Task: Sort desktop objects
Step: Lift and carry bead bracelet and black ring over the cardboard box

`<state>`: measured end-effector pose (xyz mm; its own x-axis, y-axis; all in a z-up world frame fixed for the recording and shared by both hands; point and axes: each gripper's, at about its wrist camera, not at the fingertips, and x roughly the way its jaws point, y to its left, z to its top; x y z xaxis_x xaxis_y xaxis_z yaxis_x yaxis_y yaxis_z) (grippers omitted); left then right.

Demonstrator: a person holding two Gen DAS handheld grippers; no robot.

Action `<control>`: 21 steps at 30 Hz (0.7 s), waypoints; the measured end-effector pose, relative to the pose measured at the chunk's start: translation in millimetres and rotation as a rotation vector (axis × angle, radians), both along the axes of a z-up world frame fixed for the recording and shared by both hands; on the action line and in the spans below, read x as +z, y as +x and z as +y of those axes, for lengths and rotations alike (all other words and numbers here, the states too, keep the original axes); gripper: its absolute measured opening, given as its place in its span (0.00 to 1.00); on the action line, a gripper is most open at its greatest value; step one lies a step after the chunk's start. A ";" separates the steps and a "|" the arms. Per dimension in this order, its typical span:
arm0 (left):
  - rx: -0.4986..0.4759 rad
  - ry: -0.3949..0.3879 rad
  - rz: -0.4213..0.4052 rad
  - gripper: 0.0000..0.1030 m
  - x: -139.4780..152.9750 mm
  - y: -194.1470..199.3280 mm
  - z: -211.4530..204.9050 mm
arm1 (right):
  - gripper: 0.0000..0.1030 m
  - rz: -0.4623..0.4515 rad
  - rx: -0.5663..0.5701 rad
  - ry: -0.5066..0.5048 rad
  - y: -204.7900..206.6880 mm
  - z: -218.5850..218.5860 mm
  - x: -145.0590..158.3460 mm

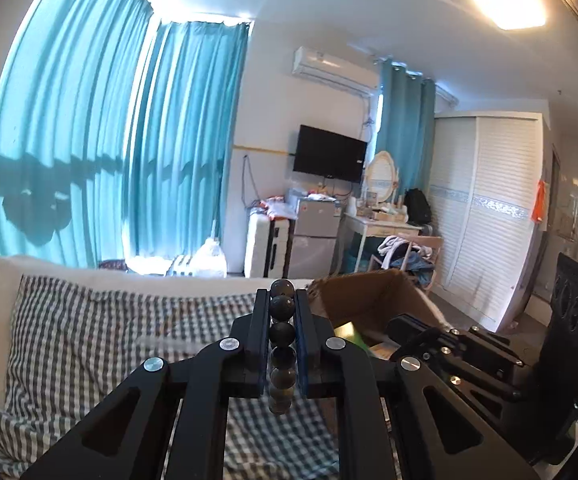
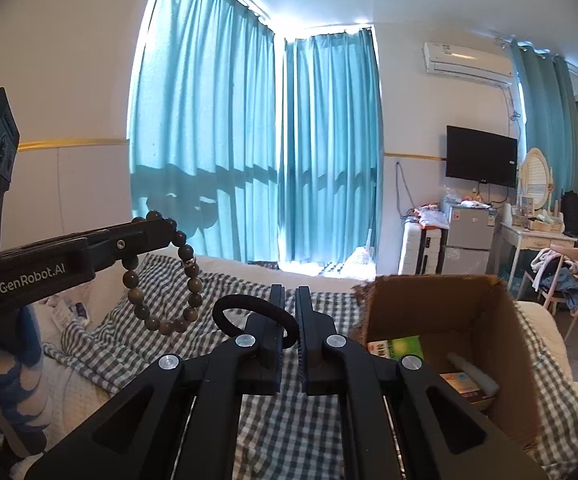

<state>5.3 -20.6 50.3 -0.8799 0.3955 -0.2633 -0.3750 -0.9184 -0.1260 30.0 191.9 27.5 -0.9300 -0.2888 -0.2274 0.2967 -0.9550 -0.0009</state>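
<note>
Left gripper (image 1: 282,300): jaws nearly closed, clamped on a bead bracelet (image 1: 281,336) of dark round beads. In the left wrist view the beads run in a column between the two fingers, top bead just past the tips. In the right wrist view the same left gripper (image 2: 157,230) enters from the left, raised above the bed; the bracelet (image 2: 169,276) hangs from its tips as a loop, free of the cloth below.

Right gripper (image 2: 287,292): jaws nearly closed, a narrow gap showing between the tips. A black hair tie (image 2: 229,312) is pinched between them; its loop sticks out to the left of the left finger and a short arc shows in the gap. In the left wrist view the right gripper (image 1: 429,330) lies to the right, tips at the box; its jaws cannot be read there.

Cardboard box (image 2: 441,304): open, on the right, resting on the checked blanket (image 2: 225,280). Inside: a green packet (image 2: 401,348), a white tube (image 2: 473,372), and a flat packet whose print cannot be read.

Far side: teal curtains (image 2: 249,140).
</note>
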 end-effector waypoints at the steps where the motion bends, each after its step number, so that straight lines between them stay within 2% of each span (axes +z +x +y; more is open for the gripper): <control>1: -0.009 -0.005 0.008 0.11 5.3 -0.4 6.0 | 0.05 0.000 -0.002 0.001 0.5 5.9 4.3; 8: -0.073 -0.036 0.030 0.11 30.4 -16.1 48.8 | 0.05 0.025 -0.080 0.086 4.7 47.9 32.3; 13: -0.134 -0.050 0.024 0.11 33.0 -28.2 86.3 | 0.05 0.009 -0.131 0.115 -1.6 78.8 42.5; 17: -0.183 -0.067 0.013 0.11 28.6 -40.3 116.3 | 0.05 -0.028 -0.162 0.125 -14.6 99.6 40.1; 21: -0.219 -0.090 -0.018 0.11 17.0 -57.8 143.0 | 0.05 -0.104 -0.167 0.145 -37.4 115.2 30.4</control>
<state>-52.5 122.4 67.3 -0.7705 0.5508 -0.3209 -0.5653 -0.8230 -0.0553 -7.4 307.1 57.9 -0.9316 -0.0907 -0.3520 0.1408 -0.9828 -0.1194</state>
